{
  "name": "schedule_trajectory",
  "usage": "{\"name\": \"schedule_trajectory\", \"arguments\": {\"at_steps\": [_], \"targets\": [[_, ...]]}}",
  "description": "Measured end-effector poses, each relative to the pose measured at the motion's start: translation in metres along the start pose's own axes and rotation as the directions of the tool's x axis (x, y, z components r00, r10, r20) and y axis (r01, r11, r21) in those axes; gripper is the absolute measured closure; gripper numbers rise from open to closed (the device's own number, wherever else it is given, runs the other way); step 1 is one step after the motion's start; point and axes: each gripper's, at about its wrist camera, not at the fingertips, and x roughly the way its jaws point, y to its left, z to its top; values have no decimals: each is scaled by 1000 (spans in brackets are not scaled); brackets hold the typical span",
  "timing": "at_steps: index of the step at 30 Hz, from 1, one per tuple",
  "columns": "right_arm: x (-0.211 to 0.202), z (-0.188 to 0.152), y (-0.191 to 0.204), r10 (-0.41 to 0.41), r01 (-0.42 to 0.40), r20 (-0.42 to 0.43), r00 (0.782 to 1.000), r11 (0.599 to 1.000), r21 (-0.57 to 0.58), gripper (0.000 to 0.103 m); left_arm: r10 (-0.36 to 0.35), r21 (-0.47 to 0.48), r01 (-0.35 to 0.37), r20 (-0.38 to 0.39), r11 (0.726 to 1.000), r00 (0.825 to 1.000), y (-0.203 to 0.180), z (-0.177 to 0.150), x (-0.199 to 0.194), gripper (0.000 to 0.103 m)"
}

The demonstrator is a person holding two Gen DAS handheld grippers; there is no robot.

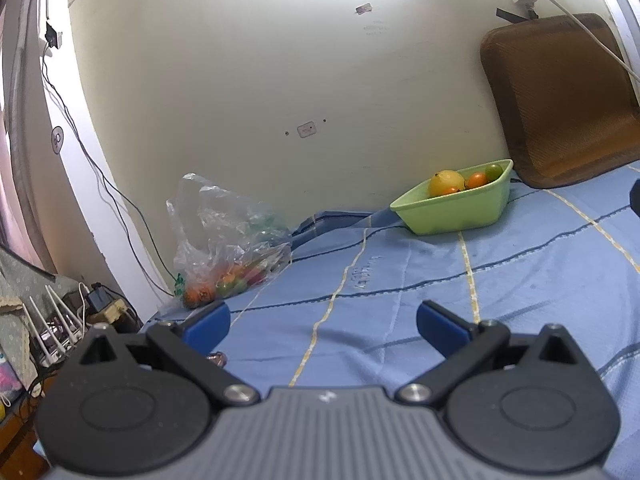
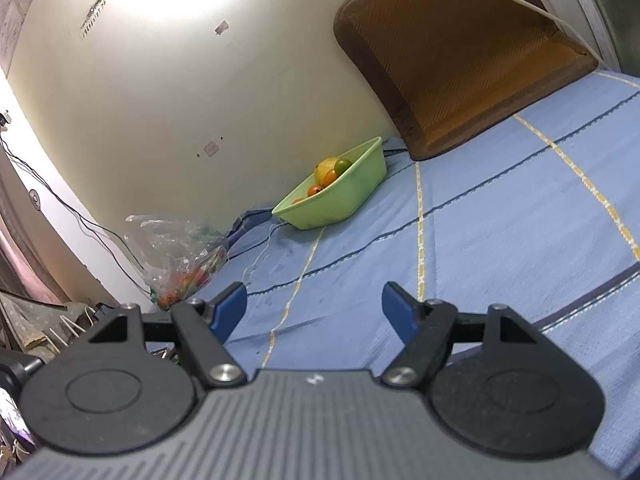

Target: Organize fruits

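A light green basin [image 1: 456,210] [image 2: 340,200] sits on the blue bed sheet against the wall, holding a yellow fruit [image 1: 446,182] [image 2: 325,168], orange fruits [image 1: 477,179] and a green one [image 1: 494,169] [image 2: 343,165]. A clear plastic bag [image 1: 228,240] [image 2: 176,248] with several orange, green and red fruits lies at the bed's far left edge. My left gripper [image 1: 322,322] is open above the sheet, nothing between its blue fingers. My right gripper [image 2: 314,306] is also open and empty, well short of both bag and basin.
A brown woven cushion [image 1: 560,100] [image 2: 460,52] leans on the wall right of the basin. Cables [image 1: 100,176] run down the wall at left. Clutter with a router [image 1: 52,328] sits beyond the bed's left edge. The blue checked sheet [image 1: 440,288] spreads between grippers and basin.
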Motion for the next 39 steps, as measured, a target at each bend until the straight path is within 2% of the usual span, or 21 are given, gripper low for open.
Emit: {"name": "schedule_trajectory", "arguments": {"at_steps": [15,33,36,39], "targets": [[-1,0,-8,-1,1,6,1000,1000,19,26,-38,30,38,-17,999,999,-10,1,0,0],[-1,-1,-16,-8,8,5,1000,999,42,26,-46,75,47,-19,996,999,-22,0,1,0],[-2,-1,-17,-11,11,7,1000,999,40,26,-96,63,97,-30,993,995,-22,0,0,0],[-4,-2,-14,-21,21,24,999,1000,9,25,-213,9,214,-63,977,975,-19,5,3,0]]}}
